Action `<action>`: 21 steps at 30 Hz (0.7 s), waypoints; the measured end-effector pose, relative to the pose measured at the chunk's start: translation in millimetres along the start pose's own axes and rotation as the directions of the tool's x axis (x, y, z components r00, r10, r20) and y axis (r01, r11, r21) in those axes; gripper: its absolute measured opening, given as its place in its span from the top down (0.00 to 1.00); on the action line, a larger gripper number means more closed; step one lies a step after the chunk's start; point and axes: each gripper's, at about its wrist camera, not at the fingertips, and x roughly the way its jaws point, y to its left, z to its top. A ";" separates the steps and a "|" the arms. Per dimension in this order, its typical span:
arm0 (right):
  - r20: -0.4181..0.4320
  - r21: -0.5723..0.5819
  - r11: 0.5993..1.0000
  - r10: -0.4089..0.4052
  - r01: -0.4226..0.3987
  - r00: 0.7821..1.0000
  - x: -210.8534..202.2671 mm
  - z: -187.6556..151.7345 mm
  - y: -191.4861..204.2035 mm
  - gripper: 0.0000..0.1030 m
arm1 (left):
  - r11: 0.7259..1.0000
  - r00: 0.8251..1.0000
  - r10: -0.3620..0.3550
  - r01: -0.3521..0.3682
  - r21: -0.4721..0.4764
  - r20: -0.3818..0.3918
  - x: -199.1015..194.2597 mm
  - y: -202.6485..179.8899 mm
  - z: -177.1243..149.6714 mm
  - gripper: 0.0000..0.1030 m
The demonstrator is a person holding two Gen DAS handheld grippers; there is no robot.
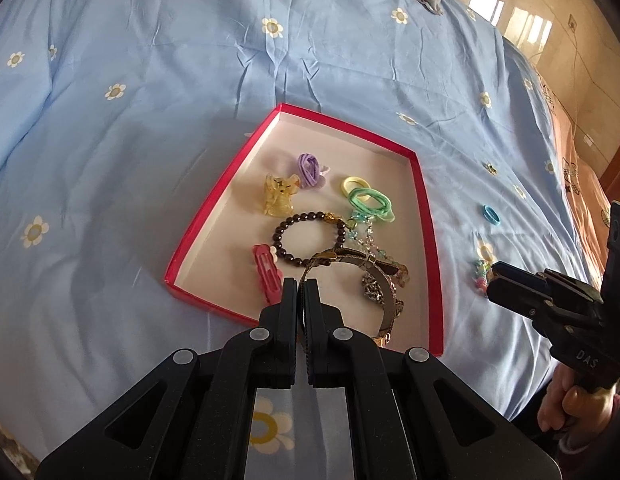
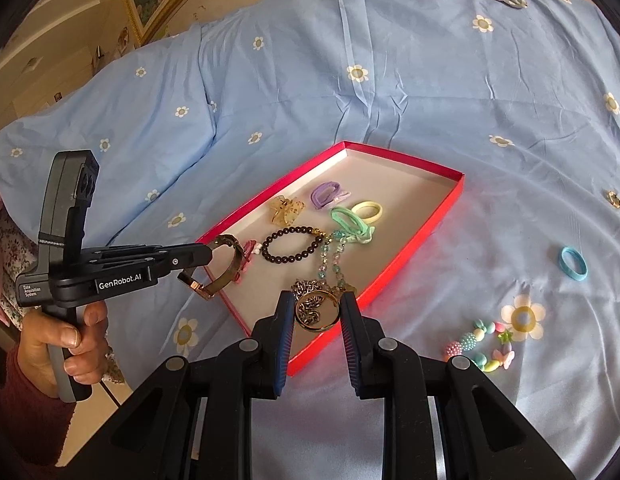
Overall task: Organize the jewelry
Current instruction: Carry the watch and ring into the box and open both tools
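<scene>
- Gold-toned metal bangle (image 2: 224, 266) is clamped at its rim in the clenched jaws of the left gripper (image 2: 208, 254), suspended above the near-left corner of the red tray (image 2: 455, 196) on the bed (image 2: 389, 80).
- Bangle plane stands near upright; its long axis slants from the jaws down toward the tray's near edge.
- Right gripper (image 2: 314, 312) jaws grasp a gold ring (image 2: 317, 312) over the tray's near edge.
- Risk: thin rim grip may let the bangle pivot, slip and fall outside the tray.
- Risk: lowering may snag the beaded chain (image 2: 329, 256).
</scene>
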 end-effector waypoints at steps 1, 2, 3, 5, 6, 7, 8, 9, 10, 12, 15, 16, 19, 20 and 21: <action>-0.002 -0.003 1.000 0.003 -0.003 1.000 2.4 1.5 1.5 0.77 | 1.000 1.000 0.002 -0.002 -0.005 0.001 0.0 2.5 0.3 0.98; -0.004 -0.006 1.000 0.005 -0.005 1.000 4.1 2.4 2.4 0.77 | 1.000 1.000 0.004 -0.004 -0.010 0.001 0.4 5.3 0.5 0.98; -0.006 -0.009 1.000 0.008 -0.008 1.000 6.3 3.4 3.6 0.77 | 1.000 1.000 0.006 -0.006 -0.016 0.000 0.8 7.6 0.8 0.98; -0.009 -0.014 1.000 0.012 -0.012 1.000 8.9 4.9 5.7 0.77 | 1.000 1.000 0.009 -0.009 -0.023 -0.002 1.6 12.2 1.4 0.98; -0.011 -0.017 1.000 0.013 -0.013 1.000 10.4 5.6 6.6 0.77 | 1.000 1.000 0.009 -0.010 -0.028 -0.002 2.1 14.7 1.7 0.98; -0.013 -0.018 1.000 0.015 -0.016 1.000 12.1 6.4 7.4 0.77 | 0.999 1.000 0.010 -0.010 -0.033 -0.003 2.4 17.1 1.9 0.98; -0.014 -0.019 1.000 0.018 -0.018 1.000 13.6 7.0 7.7 0.77 | 0.999 1.000 0.011 -0.011 -0.038 -0.004 3.1 19.5 2.3 0.98; -0.016 -0.020 1.000 0.020 -0.020 1.000 15.6 7.9 8.4 0.77 | 0.999 1.000 0.011 -0.012 -0.044 -0.006 4.4 21.9 2.8 0.98; -0.018 -0.022 1.000 0.021 -0.022 1.000 17.7 9.0 8.4 0.77 | 0.999 1.000 0.011 -0.011 -0.051 -0.009 5.9 24.0 3.8 0.98; -0.022 -0.025 0.999 0.026 -0.027 0.999 22.2 11.5 9.0 0.77 | 0.998 1.000 0.009 -0.010 -0.066 -0.016 10.0 28.6 6.1 0.98; -0.032 -0.032 0.999 0.032 -0.033 0.999 30.1 14.4 10.4 0.77 | 0.997 1.000 0.008 -0.010 -0.081 -0.026 17.2 33.8 10.2 0.98; -0.036 -0.036 0.999 0.034 -0.035 0.999 33.0 15.2 11.2 0.77 | 0.996 1.000 0.006 -0.008 -0.085 -0.029 19.4 34.9 11.7 0.98; -0.051 -0.044 0.998 0.032 -0.035 0.998 43.7 17.1 11.1 0.77 | 0.996 0.999 0.000 -0.003 -0.089 -0.038 27.9 35.8 17.9 0.98; -0.057 -0.044 0.998 0.031 -0.034 0.998 47.5 17.7 10.5 0.77 | 0.996 0.999 0.001 -0.004 -0.086 -0.040 30.6 34.8 20.0 0.98; -0.062 -0.043 0.999 0.030 -0.032 0.998 51.5 18.4 9.5 0.77 | 0.997 0.999 0.003 -0.007 -0.083 -0.044 34.3 34.0 22.8 0.98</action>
